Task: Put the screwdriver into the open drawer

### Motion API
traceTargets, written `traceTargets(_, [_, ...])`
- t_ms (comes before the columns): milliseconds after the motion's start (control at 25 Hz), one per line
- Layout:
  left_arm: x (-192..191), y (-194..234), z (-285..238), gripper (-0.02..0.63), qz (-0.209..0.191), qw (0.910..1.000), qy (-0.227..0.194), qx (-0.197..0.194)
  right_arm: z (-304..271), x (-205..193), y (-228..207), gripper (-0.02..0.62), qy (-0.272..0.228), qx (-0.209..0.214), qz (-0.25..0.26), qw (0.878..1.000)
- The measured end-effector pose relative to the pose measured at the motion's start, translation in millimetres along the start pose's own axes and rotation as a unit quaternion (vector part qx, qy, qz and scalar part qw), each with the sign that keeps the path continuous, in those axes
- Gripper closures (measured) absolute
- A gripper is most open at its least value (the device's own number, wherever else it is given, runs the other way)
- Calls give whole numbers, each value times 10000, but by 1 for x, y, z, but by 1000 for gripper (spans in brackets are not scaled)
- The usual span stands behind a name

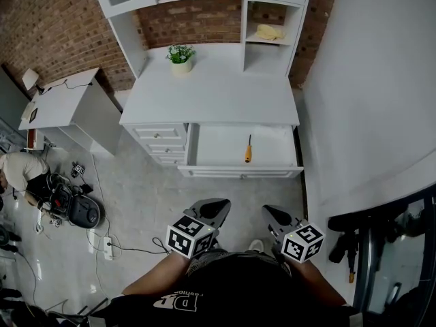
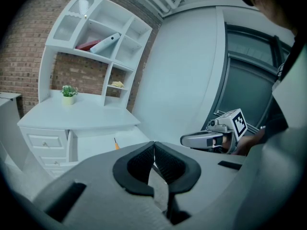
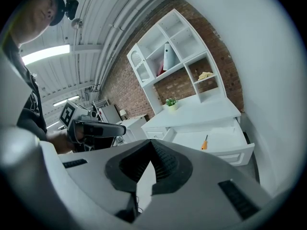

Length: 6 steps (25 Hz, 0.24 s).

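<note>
An orange-handled screwdriver (image 1: pixel 248 150) lies inside the open white drawer (image 1: pixel 242 172) of the desk, also seen as the screwdriver (image 3: pixel 205 142) in the right gripper view and the screwdriver (image 2: pixel 115 144) in the left gripper view. My left gripper (image 1: pixel 216 208) and right gripper (image 1: pixel 271 214) hang side by side over the floor, well short of the drawer front. Both are shut with their pads touching and nothing between them, as the left gripper (image 2: pixel 154 160) and right gripper (image 3: pixel 152 163) views show.
A white desk (image 1: pixel 211 90) with a shelf hutch carries a small potted plant (image 1: pixel 180 55). A stack of closed drawers (image 1: pixel 162 144) sits left of the open one. A white wall (image 1: pixel 375 87) runs along the right. Cables, a power strip (image 1: pixel 109 248) and gear lie on the floor at left.
</note>
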State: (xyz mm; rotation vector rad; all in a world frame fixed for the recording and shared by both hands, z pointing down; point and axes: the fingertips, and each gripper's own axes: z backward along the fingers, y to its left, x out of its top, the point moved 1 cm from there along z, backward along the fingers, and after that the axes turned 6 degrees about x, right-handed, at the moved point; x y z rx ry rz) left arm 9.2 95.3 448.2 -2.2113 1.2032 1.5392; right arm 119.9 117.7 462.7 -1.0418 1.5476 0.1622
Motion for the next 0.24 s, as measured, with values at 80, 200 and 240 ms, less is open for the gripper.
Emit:
traceTargets(80, [0, 1, 0, 588, -31, 10000, 0, 7, 0, 0, 1, 591, -3, 10, 0, 10000])
traceTargets(200, [1, 2, 0, 588, -76, 10000, -15, 22, -1, 2, 3, 592, -13, 45, 11, 10000])
traceTargets(240, [1, 3, 0, 588, -90, 10000, -21, 27, -1, 3, 3, 592, -18, 59, 17, 10000])
